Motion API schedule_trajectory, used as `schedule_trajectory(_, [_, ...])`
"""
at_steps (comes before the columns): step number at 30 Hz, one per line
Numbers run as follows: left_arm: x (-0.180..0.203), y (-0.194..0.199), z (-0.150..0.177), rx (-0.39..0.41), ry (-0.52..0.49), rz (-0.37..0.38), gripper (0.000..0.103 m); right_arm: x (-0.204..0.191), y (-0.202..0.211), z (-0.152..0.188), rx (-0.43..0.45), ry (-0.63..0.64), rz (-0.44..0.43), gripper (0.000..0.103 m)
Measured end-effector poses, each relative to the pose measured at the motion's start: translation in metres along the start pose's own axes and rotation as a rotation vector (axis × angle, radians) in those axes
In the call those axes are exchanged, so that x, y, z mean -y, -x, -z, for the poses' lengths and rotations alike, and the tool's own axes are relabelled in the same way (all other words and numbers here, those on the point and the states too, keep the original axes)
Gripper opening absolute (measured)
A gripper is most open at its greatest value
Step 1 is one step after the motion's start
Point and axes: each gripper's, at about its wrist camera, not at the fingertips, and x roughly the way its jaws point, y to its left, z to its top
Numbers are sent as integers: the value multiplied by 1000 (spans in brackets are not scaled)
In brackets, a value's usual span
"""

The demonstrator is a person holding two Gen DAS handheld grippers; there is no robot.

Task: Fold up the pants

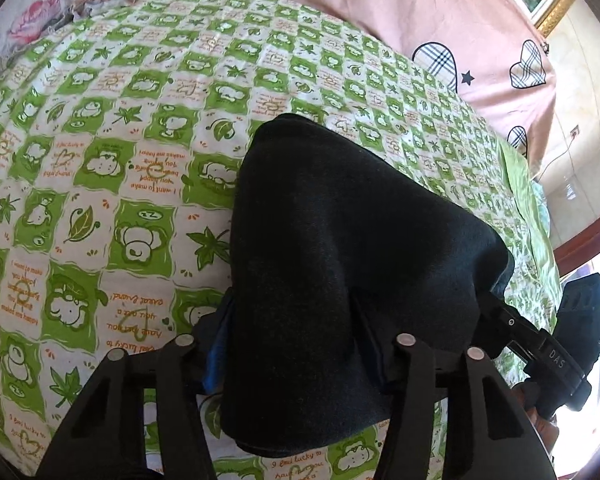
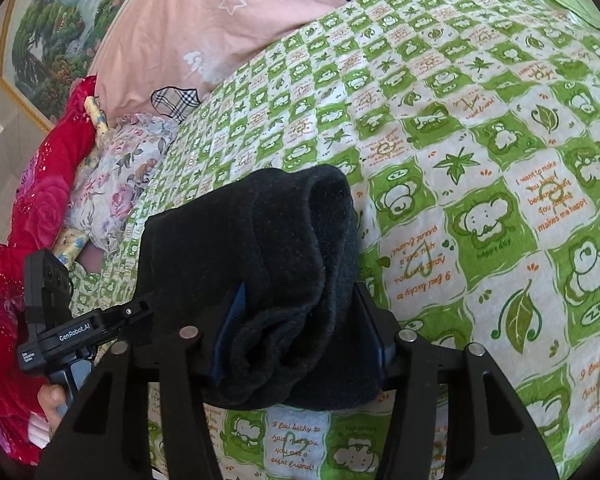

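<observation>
Both grippers clamping a folded bundle of dark charcoal fleece pants (image 1: 340, 272) over the bed.

Left gripper (image 1: 296, 344): jaws partly closed and pressing on one end of the bundle, blue pad showing at its left side, fabric filling the gap and spilling forward. Right gripper (image 2: 296, 340): jaws likewise squeezing the rolled opposite end, layers bunching between them. Pants are sitting between both sets of jaws, lying over the green-and-white checked cartoon-print bedsheet (image 1: 112, 168). Pink quilt with plaid hearts (image 2: 204, 28) is lying well beyond the jaws; red floral blanket (image 2: 40, 200) far left of the right jaws.
</observation>
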Motion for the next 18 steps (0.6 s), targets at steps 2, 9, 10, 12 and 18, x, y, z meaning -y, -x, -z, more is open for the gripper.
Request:
schedule_trajectory(2, [2,4,0,11,-5,6,44,-3,2,1,10,7,3,49])
schedule_trajectory(9, [3,24,-7,66,-4,40,38,-20,11,-14,51,43,-14,45])
schedule_trajectory(10, [2,28,-10,78,0,47,38,-23,12,-18,57,50,-17,45])
schedule_trajectory(12, [0,32,-16,95,3,41,38,-30,9,-27,61,66,-22,45])
schedule_trajectory(18, [-15,46,-39,161,25,-2,38,-53,-10,-50,73,121,-54,45])
